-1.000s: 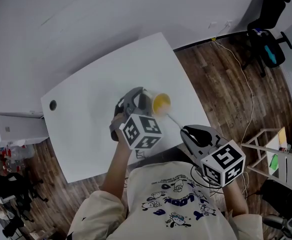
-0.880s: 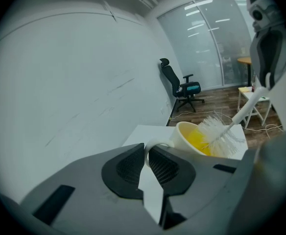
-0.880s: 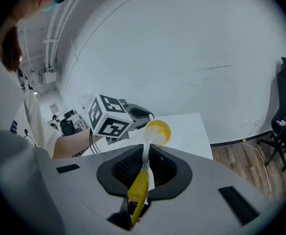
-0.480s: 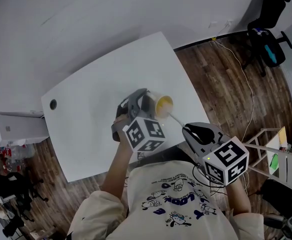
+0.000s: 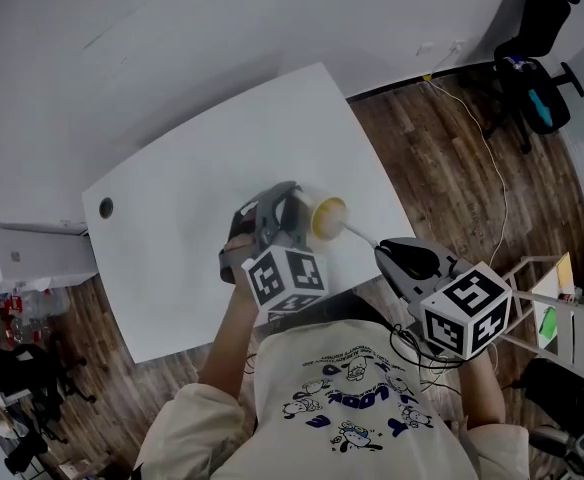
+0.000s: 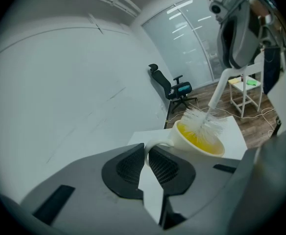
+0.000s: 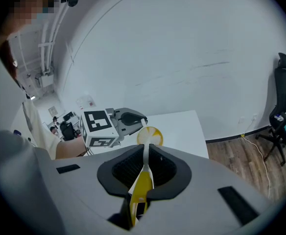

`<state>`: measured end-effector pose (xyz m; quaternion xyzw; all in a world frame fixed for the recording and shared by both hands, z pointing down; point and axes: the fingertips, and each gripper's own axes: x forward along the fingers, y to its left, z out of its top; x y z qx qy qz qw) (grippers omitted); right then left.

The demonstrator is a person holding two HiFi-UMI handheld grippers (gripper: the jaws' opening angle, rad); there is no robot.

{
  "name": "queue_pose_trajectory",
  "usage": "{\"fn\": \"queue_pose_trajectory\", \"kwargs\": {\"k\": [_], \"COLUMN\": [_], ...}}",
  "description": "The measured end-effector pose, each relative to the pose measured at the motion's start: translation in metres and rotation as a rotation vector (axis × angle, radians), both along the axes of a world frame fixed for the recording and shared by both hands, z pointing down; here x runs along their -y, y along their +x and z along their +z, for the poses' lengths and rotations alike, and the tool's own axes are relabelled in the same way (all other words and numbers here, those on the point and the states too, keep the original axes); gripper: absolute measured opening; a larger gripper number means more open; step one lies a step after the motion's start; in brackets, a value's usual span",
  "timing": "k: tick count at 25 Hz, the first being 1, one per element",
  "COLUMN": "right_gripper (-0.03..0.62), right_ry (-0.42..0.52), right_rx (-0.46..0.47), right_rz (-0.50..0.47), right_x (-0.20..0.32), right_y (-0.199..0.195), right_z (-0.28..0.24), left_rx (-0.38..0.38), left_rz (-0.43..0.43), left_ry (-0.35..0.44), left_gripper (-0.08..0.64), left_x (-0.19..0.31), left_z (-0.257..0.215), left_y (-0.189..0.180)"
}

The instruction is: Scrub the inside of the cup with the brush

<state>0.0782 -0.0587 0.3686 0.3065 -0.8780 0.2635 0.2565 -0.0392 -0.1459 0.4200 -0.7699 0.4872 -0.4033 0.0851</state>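
A white cup with a yellow inside is held tilted above the white table, mouth toward my right gripper. My left gripper is shut on the cup's handle. The cup shows just beyond the left jaws, and the white bristles of the brush sit in its mouth. My right gripper is shut on the brush handle, which is white with a yellow grip. The brush shaft runs from the right jaws into the cup.
The table's near edge lies under both grippers, close to the person's torso. Wood floor lies to the right, with a black office chair, a cable and a small white stand.
My right gripper has drawn back to the right and the brush head has slid out toward the cup's rim. The left gripper and cup have shifted only slightly.
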Motion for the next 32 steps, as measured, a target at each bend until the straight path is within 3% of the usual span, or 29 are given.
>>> {"fn": "queue_pose_trajectory", "kwargs": {"k": [9,16,23,32], "right_gripper": [0.044,0.044,0.044,0.043], "right_ry": [-0.052,-0.100,-0.125,-0.154], "right_rx": [0.041,0.096,0.132,0.180], "right_rz": [0.031,0.073,0.100,0.107], "right_x": [0.003,0.005,0.001,-0.005], "right_y": [0.012,0.023,0.028,0.026], "right_z": [0.001,0.002,0.006,0.008], "left_rx": [0.013,-0.020,-0.074,-0.218], "left_rz": [0.053,0.059,0.047,-0.066], "left_ry": [0.016,0.017,-0.001,-0.075], "left_gripper": [0.035,0.035,0.035,0.037], "left_x": [-0.008,-0.011,-0.014,-0.005], "left_z": [0.000,-0.003,-0.003,-0.003], "left_y": [0.004,0.006,0.004,-0.004]}}
